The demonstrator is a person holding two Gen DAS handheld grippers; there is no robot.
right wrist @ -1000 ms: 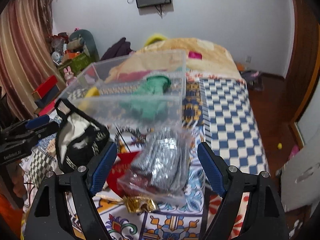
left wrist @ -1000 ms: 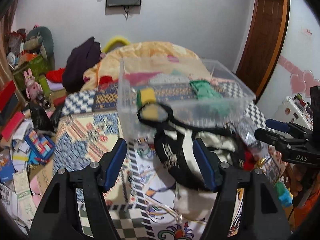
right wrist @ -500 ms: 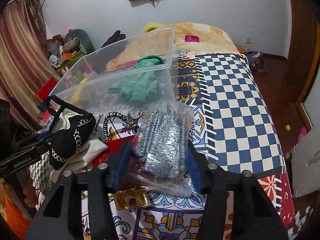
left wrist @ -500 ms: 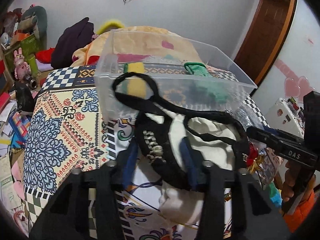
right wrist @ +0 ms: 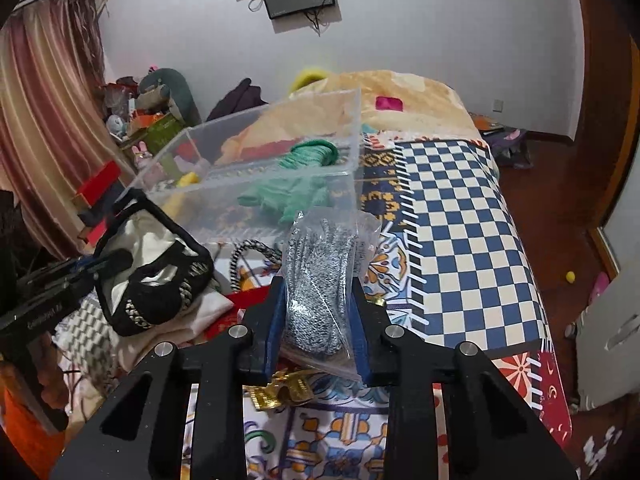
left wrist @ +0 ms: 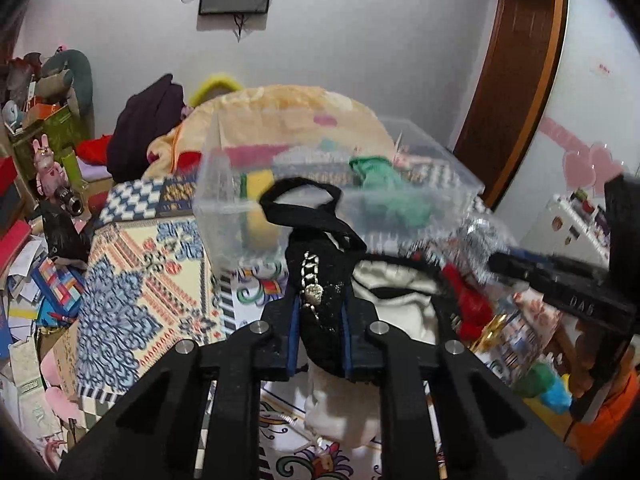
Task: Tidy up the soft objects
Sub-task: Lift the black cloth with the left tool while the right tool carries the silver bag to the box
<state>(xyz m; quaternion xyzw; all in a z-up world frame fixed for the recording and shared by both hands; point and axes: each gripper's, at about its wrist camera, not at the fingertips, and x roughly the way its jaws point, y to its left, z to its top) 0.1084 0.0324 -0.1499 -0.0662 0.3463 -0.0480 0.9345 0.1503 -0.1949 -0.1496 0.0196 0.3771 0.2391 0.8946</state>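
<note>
My left gripper point(left wrist: 320, 328) is shut on a black fabric bag point(left wrist: 318, 280) with a chain trim and lifts it off the bed; it also shows in the right wrist view point(right wrist: 156, 292). My right gripper point(right wrist: 318, 320) is shut on a clear packet of grey speckled gloves point(right wrist: 320, 276), held just above the bed. A clear plastic bin point(right wrist: 256, 184) stands beyond both, holding a green glove point(right wrist: 296, 192) and a yellow item point(left wrist: 258, 196). The right gripper shows at the right of the left wrist view point(left wrist: 560, 280).
The bed point(right wrist: 452, 220) has a patterned and checkered cover. A white cloth point(left wrist: 400, 300), red fabric point(left wrist: 468, 300) and a gold item point(right wrist: 284, 392) lie beneath the grippers. An orange blanket point(left wrist: 288, 116) is piled behind the bin. Clutter fills the floor at left point(left wrist: 36, 280).
Both grippers moved in and closed: the left on the black bag, the right on the glove packet. Both items have since been raised a little off the bed.
</note>
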